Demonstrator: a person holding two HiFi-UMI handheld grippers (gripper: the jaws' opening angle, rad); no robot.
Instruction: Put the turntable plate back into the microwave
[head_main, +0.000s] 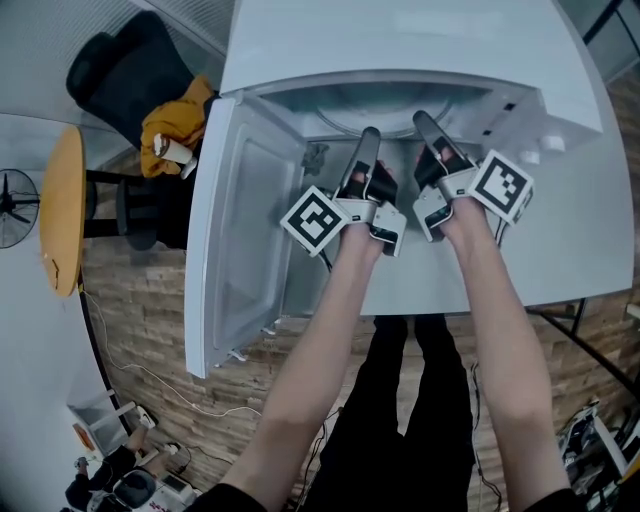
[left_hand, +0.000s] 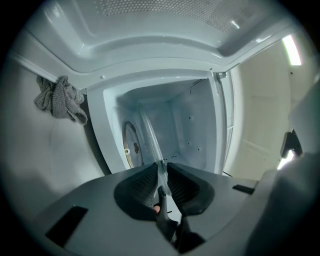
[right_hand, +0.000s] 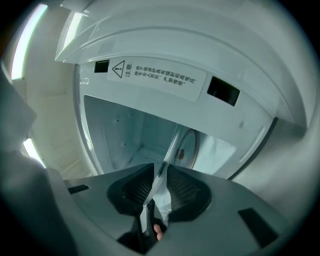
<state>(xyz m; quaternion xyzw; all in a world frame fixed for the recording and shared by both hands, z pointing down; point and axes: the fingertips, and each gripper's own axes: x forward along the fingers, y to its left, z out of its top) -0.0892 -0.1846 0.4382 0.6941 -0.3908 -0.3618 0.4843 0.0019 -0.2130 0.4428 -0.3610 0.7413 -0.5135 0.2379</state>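
Observation:
The white microwave stands with its door swung open to the left. Both grippers reach into its mouth side by side. My left gripper is shut on the rim of the clear glass turntable plate, which runs edge-on from the jaws into the cavity. My right gripper pinches the same plate between its pads. The round recess with its hub in the cavity floor lies ahead, beyond the plate's edge. In the head view the glass is hard to make out.
A grey cloth hangs by the door hinge. A warning label is on the front frame. Left of the microwave are a chair with dark and yellow clothes, a round wooden table and a fan.

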